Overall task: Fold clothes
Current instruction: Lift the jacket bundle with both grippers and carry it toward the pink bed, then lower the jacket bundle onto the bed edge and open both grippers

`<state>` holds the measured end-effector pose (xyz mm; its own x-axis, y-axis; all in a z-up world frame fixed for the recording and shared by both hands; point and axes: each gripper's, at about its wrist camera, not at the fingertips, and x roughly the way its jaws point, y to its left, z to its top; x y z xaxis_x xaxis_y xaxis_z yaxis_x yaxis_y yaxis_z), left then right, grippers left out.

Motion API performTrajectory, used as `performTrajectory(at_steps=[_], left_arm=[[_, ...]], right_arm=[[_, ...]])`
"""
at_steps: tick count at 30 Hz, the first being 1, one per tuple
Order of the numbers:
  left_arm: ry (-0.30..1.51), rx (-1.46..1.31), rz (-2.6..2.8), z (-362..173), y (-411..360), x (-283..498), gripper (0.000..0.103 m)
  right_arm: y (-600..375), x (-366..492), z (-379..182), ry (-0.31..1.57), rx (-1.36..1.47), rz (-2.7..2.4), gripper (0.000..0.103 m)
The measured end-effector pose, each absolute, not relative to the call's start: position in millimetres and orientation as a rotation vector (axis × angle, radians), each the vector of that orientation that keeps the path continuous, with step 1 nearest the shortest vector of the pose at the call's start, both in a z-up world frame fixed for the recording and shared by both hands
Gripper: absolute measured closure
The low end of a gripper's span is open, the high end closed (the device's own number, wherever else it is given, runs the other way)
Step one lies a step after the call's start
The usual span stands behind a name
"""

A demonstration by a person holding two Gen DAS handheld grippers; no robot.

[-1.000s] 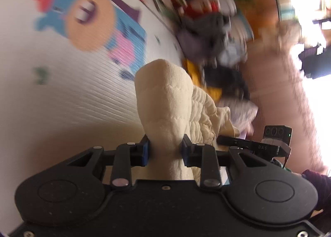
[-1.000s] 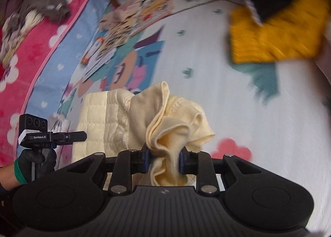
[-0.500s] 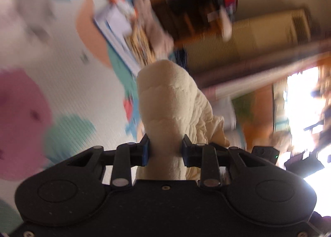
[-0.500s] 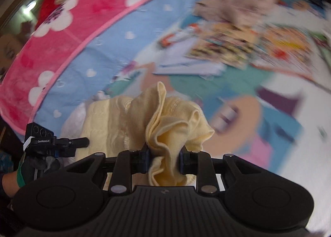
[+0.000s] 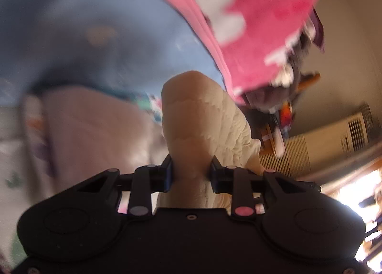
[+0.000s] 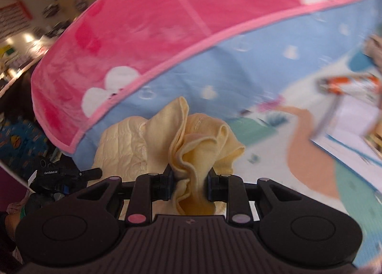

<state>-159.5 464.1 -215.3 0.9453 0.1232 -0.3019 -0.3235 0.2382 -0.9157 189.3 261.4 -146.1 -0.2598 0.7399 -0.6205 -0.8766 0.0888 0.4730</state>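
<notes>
A pale yellow quilted garment [image 5: 198, 121] is held by both grippers. My left gripper [image 5: 191, 173] is shut on a rounded bunch of it. My right gripper [image 6: 188, 178] is shut on a ruffled fold of the same garment [image 6: 191, 140], which stretches left toward the left gripper [image 6: 59, 176], seen at the lower left of the right wrist view. The garment hangs between them above the bed.
A pink blanket with white shapes [image 6: 148, 30] lies over a light blue sheet [image 6: 238, 63]. A cartoon-print play mat [image 6: 322, 154] with books [image 6: 353, 87] is at the right. A mauve cloth [image 5: 95, 126], a cream heater unit [image 5: 334, 140] and clutter show in the left wrist view.
Both grippers have swung with the garment away from the clothes pile and the play mat toward the pink blanket. Both grips are unchanged.
</notes>
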Motion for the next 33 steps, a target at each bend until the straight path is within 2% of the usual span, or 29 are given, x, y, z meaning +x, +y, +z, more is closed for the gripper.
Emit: performTrajectory(at_steps=[8,17,18,19,20,23,24,26,28,33], left_arm=[[0.16,-1.361,0.409,-241.3,483.6,-189.4,0.075],[0.199,-1.417,0.444,-282.6,500.3,-179.8,0.075],[0.216,-1.398,0.447,-283.9,498.9,-176.3,0.074],[0.232,-1.379,0.451,-285.0,497.5,-173.0,0.073],[0.243,-1.349,0.455,-283.3,496.5,-171.9,0.072],[0.276,-1.252,0.485,-268.8,494.1,-172.7,0.056],[0.306,-1.19,0.524,-258.8,492.7,-175.6,0.045],[0.318,-1.067,0.558,-238.7,489.0,-185.2,0.044],[0.322,-0.927,0.567,-216.8,483.5,-186.5,0.044],[0.317,-0.624,0.468,-178.1,474.7,-157.9,0.043]], right_arm=[[350.4,162.3,-179.8,1.034,-0.343,1.612,0.076],[368.2,156.1,-223.3,1.046,-0.404,1.484,0.075],[368.5,154.6,-228.7,1.041,-0.424,1.464,0.073],[369.7,150.6,-234.8,1.03,-0.456,1.428,0.063],[371.2,145.1,-241.9,1.024,-0.492,1.379,0.06],[370.6,135.1,-253.7,1.018,-0.491,1.282,0.052],[367.9,137.0,-251.1,1.021,-0.453,1.277,0.051],[359.7,141.3,-238.9,0.996,-0.397,1.288,0.049],[348.9,144.4,-222.7,0.93,-0.379,1.271,0.04],[319.7,134.3,-185.8,0.703,-0.361,1.304,0.039]])
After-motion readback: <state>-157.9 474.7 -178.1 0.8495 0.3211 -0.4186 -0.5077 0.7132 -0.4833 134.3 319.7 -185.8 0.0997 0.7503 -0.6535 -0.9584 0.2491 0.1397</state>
